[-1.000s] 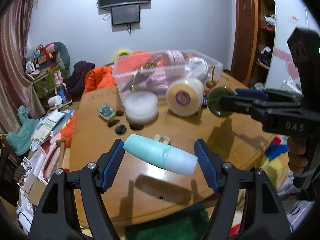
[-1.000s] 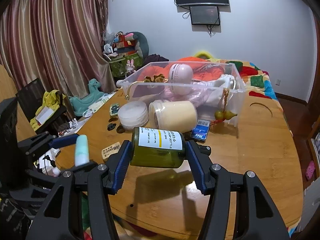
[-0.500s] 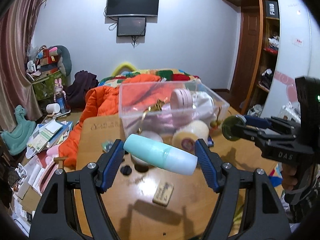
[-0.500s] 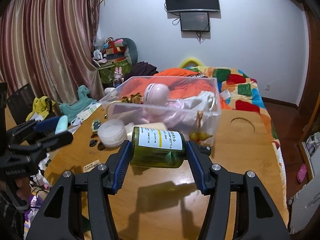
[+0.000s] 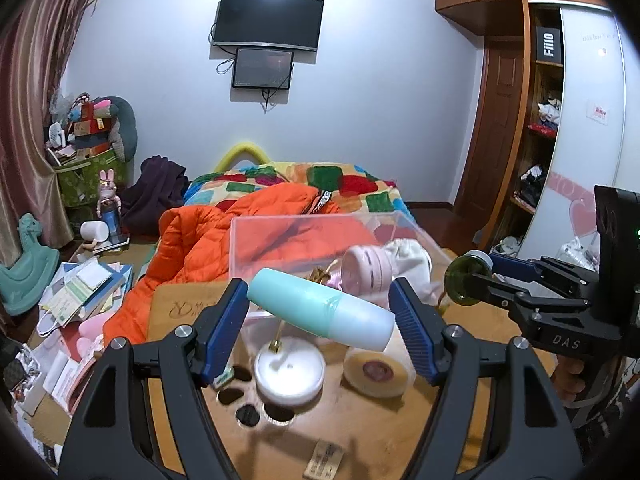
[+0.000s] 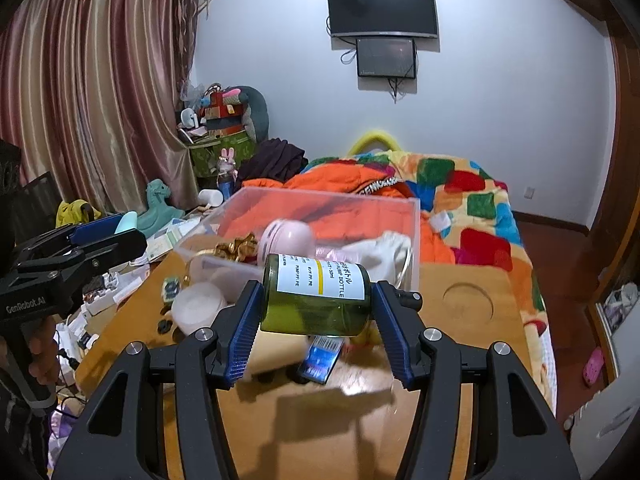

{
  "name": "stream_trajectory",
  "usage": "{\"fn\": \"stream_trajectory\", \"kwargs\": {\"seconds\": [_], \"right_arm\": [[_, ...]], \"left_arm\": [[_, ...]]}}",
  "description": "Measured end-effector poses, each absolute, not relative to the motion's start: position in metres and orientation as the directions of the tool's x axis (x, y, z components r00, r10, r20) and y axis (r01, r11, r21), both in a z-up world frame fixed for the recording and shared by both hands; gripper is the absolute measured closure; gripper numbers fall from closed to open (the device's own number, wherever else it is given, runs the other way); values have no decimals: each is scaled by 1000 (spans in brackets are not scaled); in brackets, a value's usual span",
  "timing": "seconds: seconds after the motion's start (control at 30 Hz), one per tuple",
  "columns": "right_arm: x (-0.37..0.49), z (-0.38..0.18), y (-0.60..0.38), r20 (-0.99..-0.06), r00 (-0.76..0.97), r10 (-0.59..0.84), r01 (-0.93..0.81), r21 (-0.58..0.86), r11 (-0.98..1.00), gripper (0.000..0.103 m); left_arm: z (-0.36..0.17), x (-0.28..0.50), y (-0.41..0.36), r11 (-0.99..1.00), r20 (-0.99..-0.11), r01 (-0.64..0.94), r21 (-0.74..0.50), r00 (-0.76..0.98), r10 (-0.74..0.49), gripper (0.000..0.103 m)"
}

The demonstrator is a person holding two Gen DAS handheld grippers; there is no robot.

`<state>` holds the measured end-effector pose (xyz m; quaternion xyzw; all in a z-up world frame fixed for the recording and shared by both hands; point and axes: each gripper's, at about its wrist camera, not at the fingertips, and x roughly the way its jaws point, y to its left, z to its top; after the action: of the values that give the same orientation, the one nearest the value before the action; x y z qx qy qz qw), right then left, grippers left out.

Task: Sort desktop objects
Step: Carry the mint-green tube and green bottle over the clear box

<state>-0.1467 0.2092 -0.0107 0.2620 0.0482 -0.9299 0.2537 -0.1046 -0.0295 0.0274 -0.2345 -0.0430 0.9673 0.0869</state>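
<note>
Teal bottle (image 5: 320, 308) clamped crosswise in the left gripper (image 5: 319, 332), green bottle (image 6: 316, 300) pinched in the right gripper (image 6: 316, 334). Both hang above the table's (image 6: 472, 344) far edge, probably bound for the clear bin (image 6: 328, 216).

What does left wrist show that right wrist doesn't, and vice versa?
Left wrist only: the wardrobe shelves, the cream tape roll, the small wooden block.
Right wrist only: the curtains, the blue card, the round recess in the table.
Both: the clear bin, the teal bottle in the left hand-held gripper, the green bottle in the right hand-held gripper.
</note>
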Motion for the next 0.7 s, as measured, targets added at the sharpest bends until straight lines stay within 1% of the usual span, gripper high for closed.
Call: {"fn": "stream_trajectory", "kwargs": {"seconds": [0.3,0.5,0.7], "right_arm": [[-176,-7,201,-510,-740,-440,498,24,-867,51],[-198,-18,201,-533,-731,-426,488,28,-872,51],[-214,-30,196,-557,-718,-418,492,19,-870,51]], "left_arm": [[22,-140,-29,-982,-474,-138,-130,-861,184,31],[11,-166,-36,-985,-511,-99,-143,-845,159,31],[-1,-186,-34,-989,-543,-78,-124,-829,133,31]]}}
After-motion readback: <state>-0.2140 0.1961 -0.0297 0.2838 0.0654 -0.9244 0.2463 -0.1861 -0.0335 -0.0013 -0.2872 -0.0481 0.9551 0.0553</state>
